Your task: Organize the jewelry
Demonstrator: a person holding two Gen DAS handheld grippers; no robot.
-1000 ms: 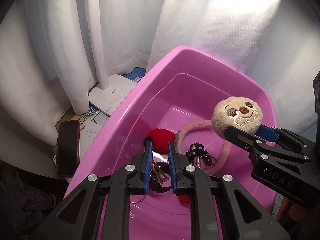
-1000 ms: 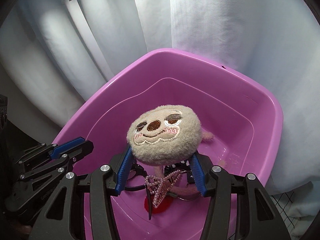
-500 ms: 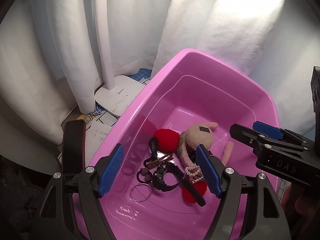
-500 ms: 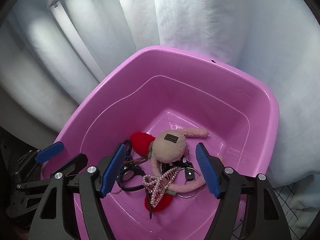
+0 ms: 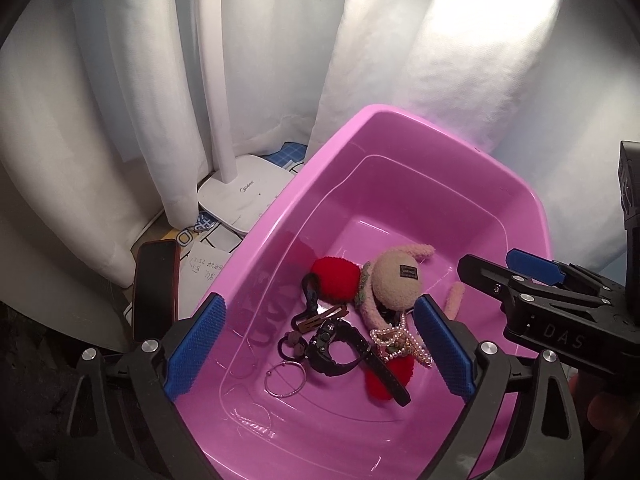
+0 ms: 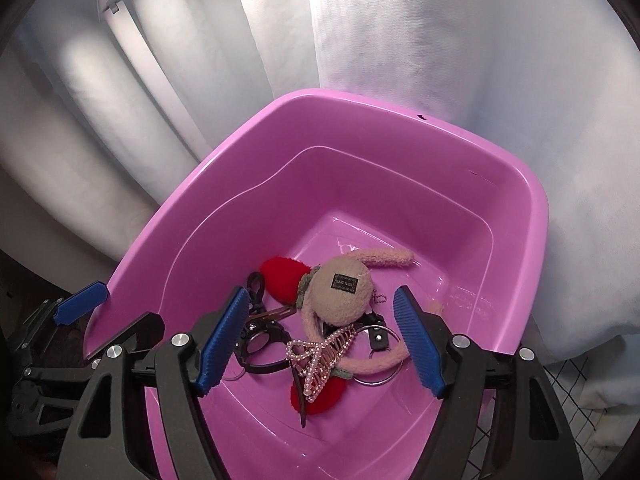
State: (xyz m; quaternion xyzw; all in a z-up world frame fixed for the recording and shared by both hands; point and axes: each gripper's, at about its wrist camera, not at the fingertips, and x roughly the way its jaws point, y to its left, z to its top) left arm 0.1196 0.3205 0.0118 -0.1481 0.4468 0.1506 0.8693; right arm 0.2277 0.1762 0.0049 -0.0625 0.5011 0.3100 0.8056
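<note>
- Two views, left wrist first: left tongs (image 5: 318, 342) jaws opening, spread wide over the near end of the pink tub (image 5: 420, 128), nothing between the pads.
- Right tongs (image 5: 520, 270) enter from the right edge of this view, over the tub's right rim; both fingers apart, empty.
- Only this view shows the white lamp base (image 5: 246, 196) and its pole, one dark phone (image 5: 155, 288) lying lengthwise beside the tub's left wall, and papers (image 5: 204, 264) under them.
- Jewelry pile sits on the tub floor, near end: one plush headband (image 5: 398, 284), face down, label up; two red pompoms (image 5: 334, 278); one black watch (image 5: 340, 346), strap running toward lower right; one metal ring (image 5: 286, 380); one brown hair clip (image 5: 322, 316); one pearl piece (image 5: 394, 336).
- Right wrist view: right tongs (image 6: 320, 340) open, not gripping, pads either side of the pile without touching.
- Left tongs (image 6: 108, 312) show at the left edge, one blue pad tip above the rim.
- Only here: pearl claw clip (image 6: 320, 360) clearly readable, long axis diagonal, teeth end toward upper right; a second metal ring (image 6: 380, 376) under the headband band; a ball chain (image 6: 380, 300).
- Headband's pink band curves from upper right around to lower right.
- White curtain (image 6: 440, 60) behind in both views.
</note>
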